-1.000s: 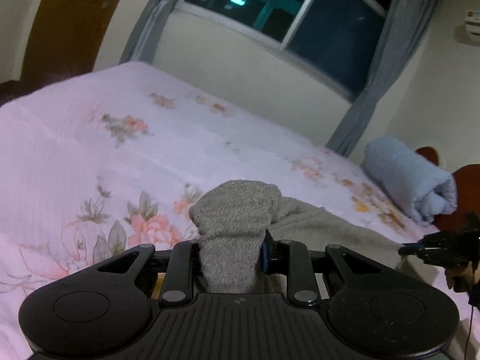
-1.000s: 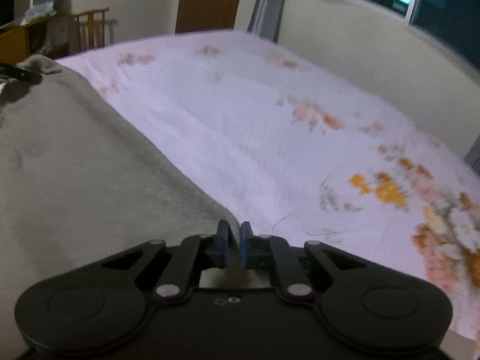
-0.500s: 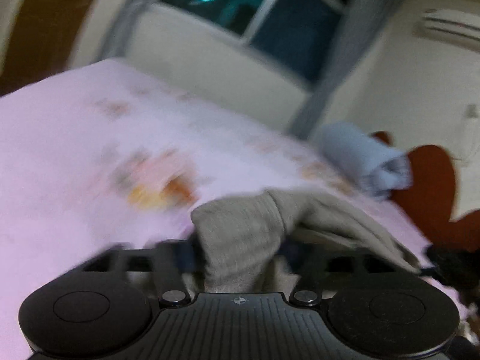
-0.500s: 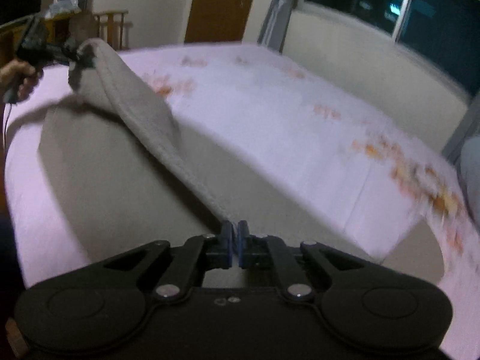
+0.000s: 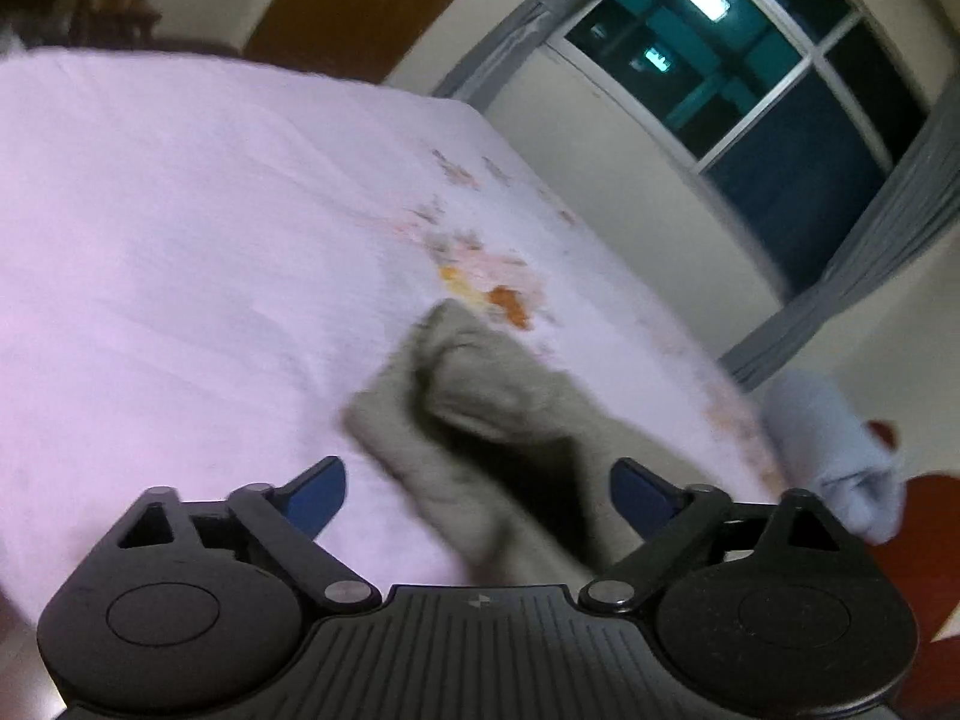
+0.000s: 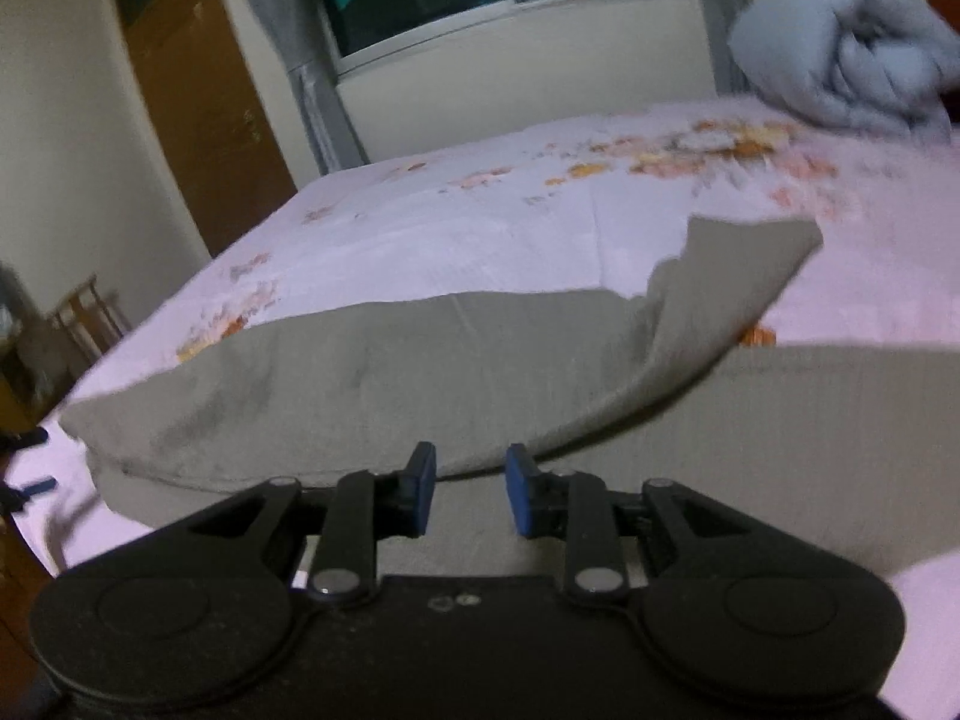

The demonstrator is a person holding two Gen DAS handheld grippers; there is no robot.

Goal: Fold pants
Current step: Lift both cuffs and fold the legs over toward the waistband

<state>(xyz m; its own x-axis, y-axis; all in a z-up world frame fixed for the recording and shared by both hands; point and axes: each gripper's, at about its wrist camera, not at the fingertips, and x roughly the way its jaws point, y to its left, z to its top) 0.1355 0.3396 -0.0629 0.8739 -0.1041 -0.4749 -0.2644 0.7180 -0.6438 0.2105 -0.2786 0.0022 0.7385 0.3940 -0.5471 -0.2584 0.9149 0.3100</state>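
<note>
The fingers (image 5: 315,495) of the left gripper (image 5: 477,495) stand spread wide, clear of the grey pants (image 5: 480,414); the right gripper (image 6: 465,492) has just been opening, nothing pinched. The pants lie folded over on the floral bed (image 6: 480,240).

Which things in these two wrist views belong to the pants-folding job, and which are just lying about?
Part of the job:
- grey pants, lying on the bed
- left gripper, open
- right gripper, jaws just opening, pads off the cloth
- floral bedsheet, the work surface

Just lying about:
- rolled blue blanket
- grey curtains
- wooden door
</note>
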